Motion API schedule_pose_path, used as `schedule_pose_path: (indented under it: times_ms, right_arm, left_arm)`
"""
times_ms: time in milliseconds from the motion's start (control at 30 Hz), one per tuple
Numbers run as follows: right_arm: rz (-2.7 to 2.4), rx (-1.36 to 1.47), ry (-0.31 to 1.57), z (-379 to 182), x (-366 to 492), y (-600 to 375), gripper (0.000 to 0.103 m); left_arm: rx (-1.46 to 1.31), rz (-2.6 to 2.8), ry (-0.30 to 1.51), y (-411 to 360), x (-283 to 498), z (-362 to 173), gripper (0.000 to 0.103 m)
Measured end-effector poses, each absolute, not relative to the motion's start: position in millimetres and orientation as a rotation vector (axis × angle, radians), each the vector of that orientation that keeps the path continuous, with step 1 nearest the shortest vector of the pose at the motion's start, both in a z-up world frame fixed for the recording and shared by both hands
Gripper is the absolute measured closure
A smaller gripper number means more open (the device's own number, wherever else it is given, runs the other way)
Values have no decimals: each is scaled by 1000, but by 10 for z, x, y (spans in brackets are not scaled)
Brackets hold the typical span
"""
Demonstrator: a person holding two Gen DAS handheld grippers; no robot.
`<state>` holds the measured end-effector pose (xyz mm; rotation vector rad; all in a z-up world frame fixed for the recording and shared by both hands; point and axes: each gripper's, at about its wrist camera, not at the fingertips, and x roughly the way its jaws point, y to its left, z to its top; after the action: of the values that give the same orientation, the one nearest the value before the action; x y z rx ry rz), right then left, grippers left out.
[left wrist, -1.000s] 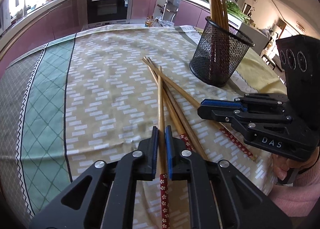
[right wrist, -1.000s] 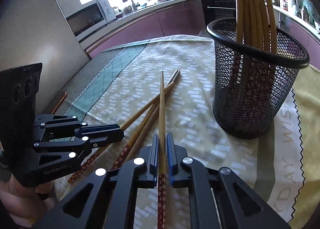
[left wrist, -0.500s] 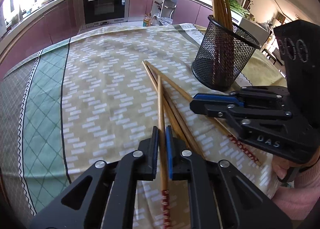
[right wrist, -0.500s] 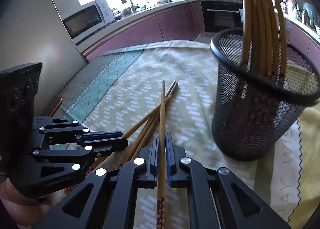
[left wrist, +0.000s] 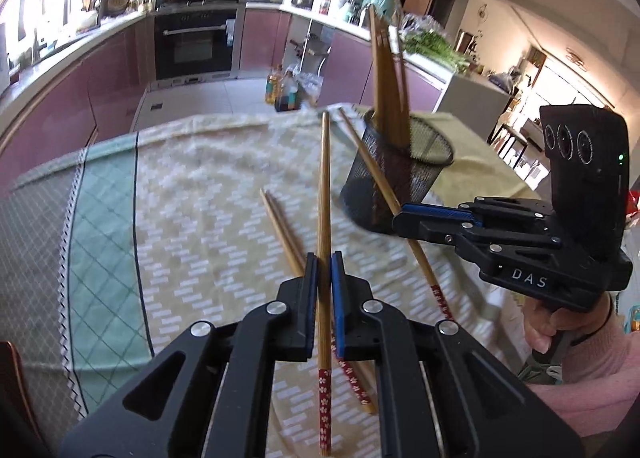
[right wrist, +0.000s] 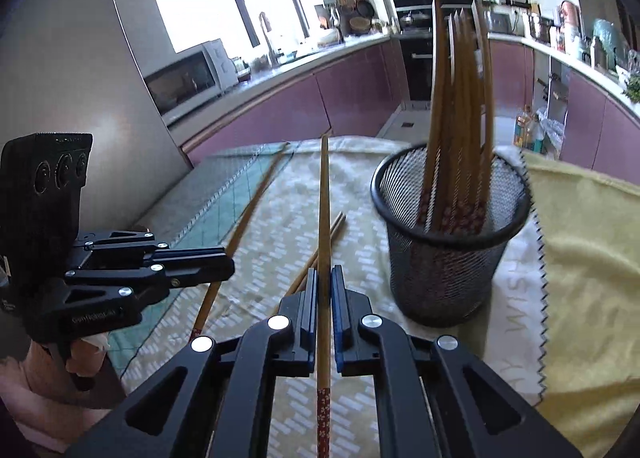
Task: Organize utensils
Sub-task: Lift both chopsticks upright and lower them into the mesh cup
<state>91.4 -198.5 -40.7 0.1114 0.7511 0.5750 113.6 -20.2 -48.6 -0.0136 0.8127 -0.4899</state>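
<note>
Left hand-held gripper [left wrist: 324,270] and right hand-held gripper [right wrist: 324,286] each clamping one chopstick [left wrist: 323,186], both now lifted off tablecloth [left wrist: 200,198]

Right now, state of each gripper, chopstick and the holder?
left gripper: shut on a chopstick, lifted off the cloth
right gripper: shut on another chopstick, also lifted
mesh holder: upright on the tablecloth, a bunch of chopsticks standing inside
loose pair of chopsticks: lying flat on the cloth, not yet picked up
</note>
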Motion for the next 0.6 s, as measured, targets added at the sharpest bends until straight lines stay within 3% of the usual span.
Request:
schedule_pose_path:
  times_ms: [600]
  right_arm:
    - [522, 145, 559, 130, 844, -2416, 97]
  left_arm:
    - [-88, -612, 625, -265, 948, 289, 95]
